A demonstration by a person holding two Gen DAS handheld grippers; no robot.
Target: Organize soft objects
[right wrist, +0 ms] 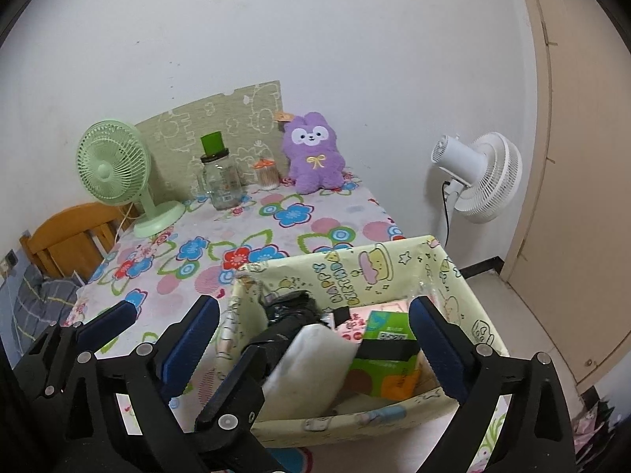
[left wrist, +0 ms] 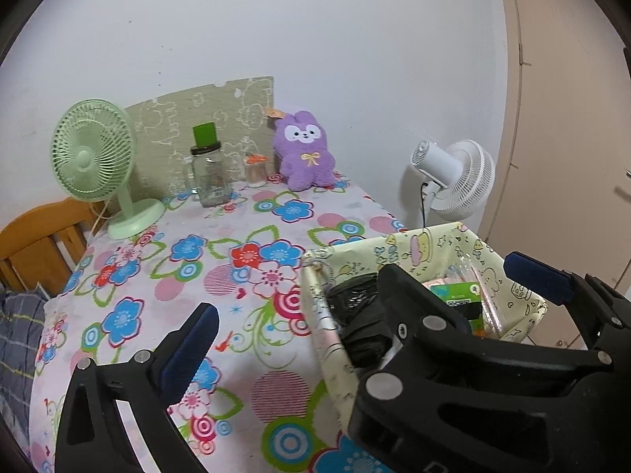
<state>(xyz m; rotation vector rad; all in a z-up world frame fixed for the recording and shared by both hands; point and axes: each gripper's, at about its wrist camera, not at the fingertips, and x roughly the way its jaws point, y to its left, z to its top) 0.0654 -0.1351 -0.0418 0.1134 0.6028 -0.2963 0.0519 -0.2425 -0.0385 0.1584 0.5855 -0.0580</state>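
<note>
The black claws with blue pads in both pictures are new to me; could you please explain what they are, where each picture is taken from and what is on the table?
They are two hand-held grippers, one in each of a person's hands, each with a wide-angle camera looking along its fingers. One picture comes from the left gripper, the other from the right gripper. On the flowered tablecloth stand a green fan, a glass jar, a purple plush rabbit and a cream box holding a white pack and a green pack. Both grippers are open and hold nothing.
</note>
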